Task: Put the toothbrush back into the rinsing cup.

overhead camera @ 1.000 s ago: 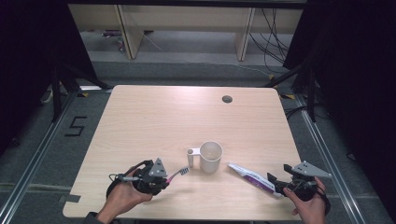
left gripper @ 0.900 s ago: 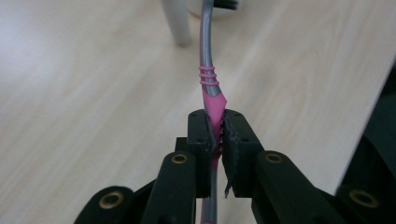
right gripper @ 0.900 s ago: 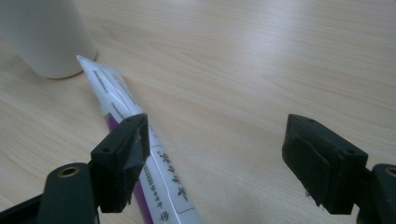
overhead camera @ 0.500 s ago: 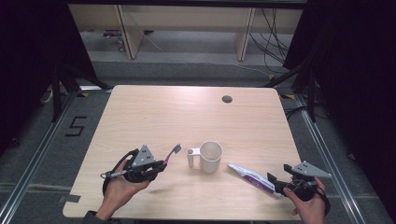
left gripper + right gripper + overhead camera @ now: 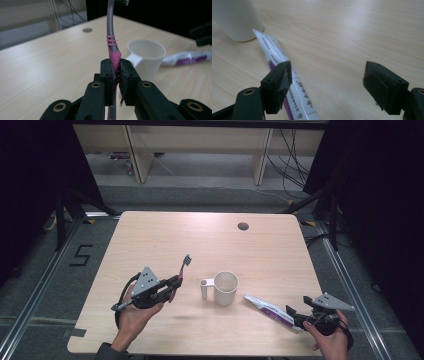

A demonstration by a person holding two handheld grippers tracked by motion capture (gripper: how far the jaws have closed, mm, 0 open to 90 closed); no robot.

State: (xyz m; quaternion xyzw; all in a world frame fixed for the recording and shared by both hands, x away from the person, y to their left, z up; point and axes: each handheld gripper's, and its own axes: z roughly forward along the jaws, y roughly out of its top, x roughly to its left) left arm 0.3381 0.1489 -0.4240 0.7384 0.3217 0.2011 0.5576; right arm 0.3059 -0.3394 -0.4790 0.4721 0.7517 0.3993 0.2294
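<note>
My left claw (image 5: 176,282) is clenched on the pink handle of a toothbrush (image 5: 182,269), holding it off the surface (image 5: 150,240) with its bristles pointing away, just left of the white mug (image 5: 225,287). The mug stands upright with nothing visible inside. My right claw (image 5: 327,82) is released, its jaws spread wide, the left one over the toothpaste tube (image 5: 270,309) lying beside the mug.

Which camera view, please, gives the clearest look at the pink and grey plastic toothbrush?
The high view: the pink and grey plastic toothbrush shows from its bristled head down to the left gripper, tilted above the table. The left gripper view shows its handle pinched between shut jaws, with the head cut off at the top edge.
</note>
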